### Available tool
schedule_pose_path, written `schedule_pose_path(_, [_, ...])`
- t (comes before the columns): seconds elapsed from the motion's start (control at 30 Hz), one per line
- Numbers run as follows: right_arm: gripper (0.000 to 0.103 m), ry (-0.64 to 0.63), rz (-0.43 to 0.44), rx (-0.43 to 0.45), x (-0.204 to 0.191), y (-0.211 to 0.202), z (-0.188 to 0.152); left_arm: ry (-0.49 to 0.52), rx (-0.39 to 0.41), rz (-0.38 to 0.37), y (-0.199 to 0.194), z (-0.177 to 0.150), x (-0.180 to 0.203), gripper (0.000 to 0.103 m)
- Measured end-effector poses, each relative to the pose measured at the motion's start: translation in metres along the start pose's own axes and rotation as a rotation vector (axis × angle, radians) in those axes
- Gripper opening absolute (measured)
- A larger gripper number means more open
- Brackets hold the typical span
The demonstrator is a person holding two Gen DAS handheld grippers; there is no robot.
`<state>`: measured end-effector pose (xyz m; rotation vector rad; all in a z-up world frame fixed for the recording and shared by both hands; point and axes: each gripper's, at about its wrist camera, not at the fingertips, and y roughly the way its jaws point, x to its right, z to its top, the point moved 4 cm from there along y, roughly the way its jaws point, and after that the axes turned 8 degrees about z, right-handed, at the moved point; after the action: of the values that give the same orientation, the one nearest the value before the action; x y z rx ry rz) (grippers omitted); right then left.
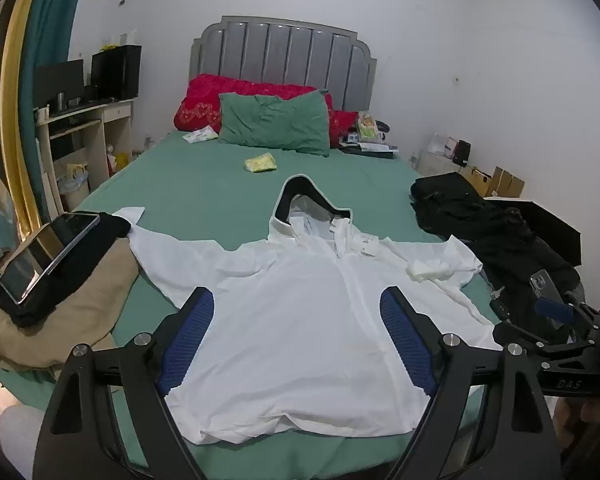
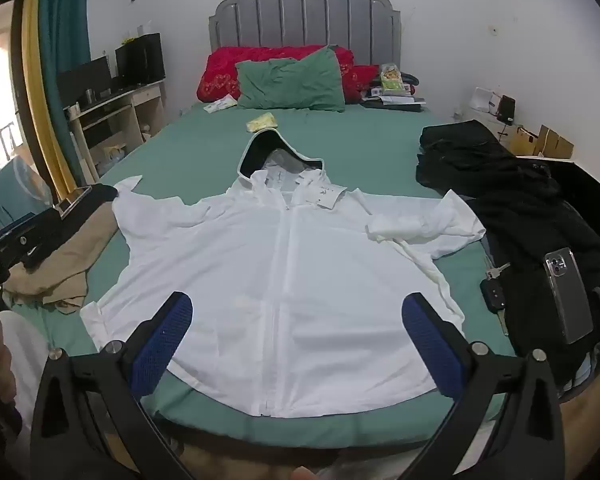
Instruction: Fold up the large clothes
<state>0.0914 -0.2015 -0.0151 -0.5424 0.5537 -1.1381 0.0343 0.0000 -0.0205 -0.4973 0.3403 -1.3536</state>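
Note:
A white hooded zip jacket [image 1: 300,312] lies spread flat, front up, on the green bed sheet [image 1: 204,184], hood toward the headboard, both sleeves out to the sides. It also shows in the right wrist view [image 2: 284,280]. Its right sleeve end is bunched up [image 2: 404,228]. My left gripper [image 1: 298,300] is open and empty, held above the jacket's lower half. My right gripper [image 2: 296,308] is open and empty, held above the jacket's hem near the bed's front edge. The right gripper also shows at the right edge of the left wrist view [image 1: 556,312].
A tan garment with a black cloth and a tablet [image 1: 48,252] lies at the left. Black clothes [image 2: 512,208], a phone [image 2: 568,296] and keys [image 2: 494,292] lie at the right. Green pillow [image 1: 274,124], red pillows and a yellow packet [image 1: 260,163] lie farther back.

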Motion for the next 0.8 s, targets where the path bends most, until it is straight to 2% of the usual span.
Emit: schedule_pose_path(0.8, [0.103, 0.009, 0.001, 0.001, 0.0041, -0.0002, 0.0000, 0.013, 0.005, -0.004, 0.0040, 0.0000, 0.0068, 0.087])
